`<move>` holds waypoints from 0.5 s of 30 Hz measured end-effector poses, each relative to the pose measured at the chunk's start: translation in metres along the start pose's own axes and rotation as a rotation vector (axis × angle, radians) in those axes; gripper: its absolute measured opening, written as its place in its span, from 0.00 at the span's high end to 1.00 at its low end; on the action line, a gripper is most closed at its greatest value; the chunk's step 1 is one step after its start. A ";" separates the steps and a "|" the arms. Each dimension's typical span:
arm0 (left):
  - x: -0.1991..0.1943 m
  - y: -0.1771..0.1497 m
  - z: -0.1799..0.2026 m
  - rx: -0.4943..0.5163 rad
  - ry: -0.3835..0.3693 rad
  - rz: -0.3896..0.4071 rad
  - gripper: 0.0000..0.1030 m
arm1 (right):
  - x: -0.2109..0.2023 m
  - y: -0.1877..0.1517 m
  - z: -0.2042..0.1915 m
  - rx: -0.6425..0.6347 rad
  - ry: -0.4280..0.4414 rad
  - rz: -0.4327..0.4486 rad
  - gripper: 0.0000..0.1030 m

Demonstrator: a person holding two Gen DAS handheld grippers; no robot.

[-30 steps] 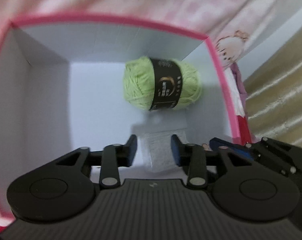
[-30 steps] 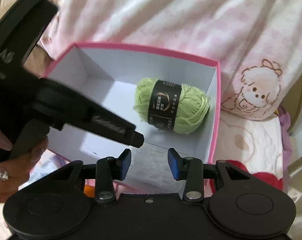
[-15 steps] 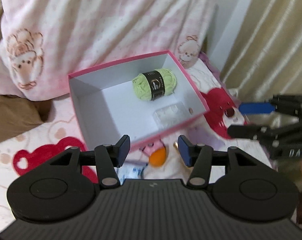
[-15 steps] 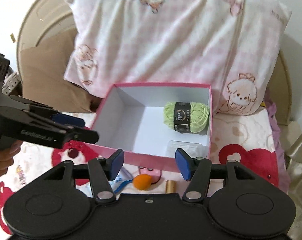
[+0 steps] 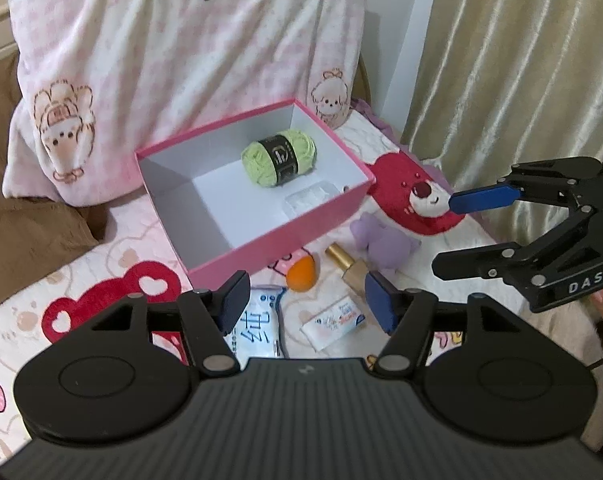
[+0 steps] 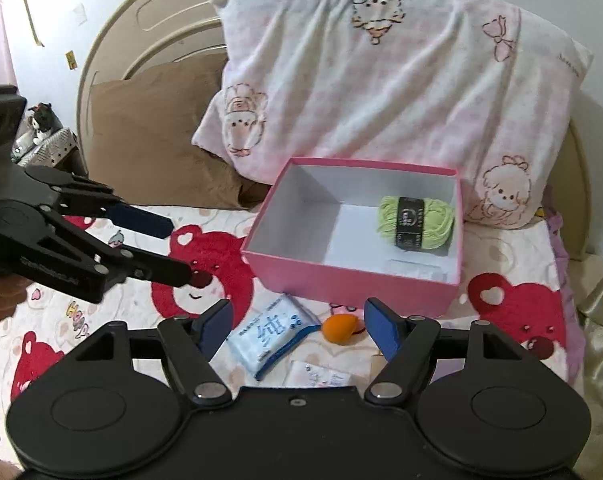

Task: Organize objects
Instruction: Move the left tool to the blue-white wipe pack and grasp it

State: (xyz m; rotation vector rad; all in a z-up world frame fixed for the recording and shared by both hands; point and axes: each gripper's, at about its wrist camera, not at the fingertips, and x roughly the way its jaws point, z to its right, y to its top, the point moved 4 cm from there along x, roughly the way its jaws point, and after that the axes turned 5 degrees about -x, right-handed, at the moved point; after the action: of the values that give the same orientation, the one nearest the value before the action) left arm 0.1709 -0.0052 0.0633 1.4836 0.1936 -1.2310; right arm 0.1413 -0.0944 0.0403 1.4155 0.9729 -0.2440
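Bedding printed with red bears (image 5: 405, 200) fills the lower half of both wrist views, with a pink pillow (image 6: 381, 80) propped across the top. At centre frame sits our pink box (image 5: 285, 236), holding a green yarn ball (image 5: 279, 157) and a clear plastic case (image 5: 309, 200) by its near wall.

Loose things still lie in front of the box: an orange sponge (image 5: 301, 274), a gold bottle (image 5: 347, 266), a purple plush (image 5: 381, 240), a blue-and-white tissue pack (image 6: 271, 336) and a small white sachet (image 5: 335, 322).

Our left gripper (image 5: 305, 296) and right gripper (image 6: 295, 326) hang above these with jaws opening and nothing between them.

We judge the sponge light and squashy, best pinched across its fat middle. The bottle looks hard and smooth, likely to roll, so we would take it across the body. The tissue pack is soft and crinkly, and we would grip a short edge. The sachet lies flat and may need a corner lifted.
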 end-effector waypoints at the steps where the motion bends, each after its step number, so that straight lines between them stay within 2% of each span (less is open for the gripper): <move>1: 0.003 -0.006 -0.002 -0.001 -0.004 0.000 0.39 | 0.002 -0.005 -0.003 0.006 0.006 0.008 0.25; 4: 0.015 -0.022 -0.012 -0.022 -0.018 -0.018 0.39 | 0.017 -0.021 -0.011 -0.002 0.012 0.025 0.25; 11: 0.042 -0.053 -0.039 -0.081 -0.038 -0.055 0.39 | 0.056 -0.051 -0.016 -0.001 0.068 0.004 0.25; 15: 0.063 -0.068 -0.055 -0.107 -0.021 -0.059 0.41 | 0.082 -0.064 -0.022 -0.011 0.060 -0.020 0.25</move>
State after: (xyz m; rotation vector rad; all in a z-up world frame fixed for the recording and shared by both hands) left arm 0.1823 0.0315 -0.0368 1.3799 0.2866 -1.2634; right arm 0.1397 -0.0553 -0.0586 1.4103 1.0363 -0.2114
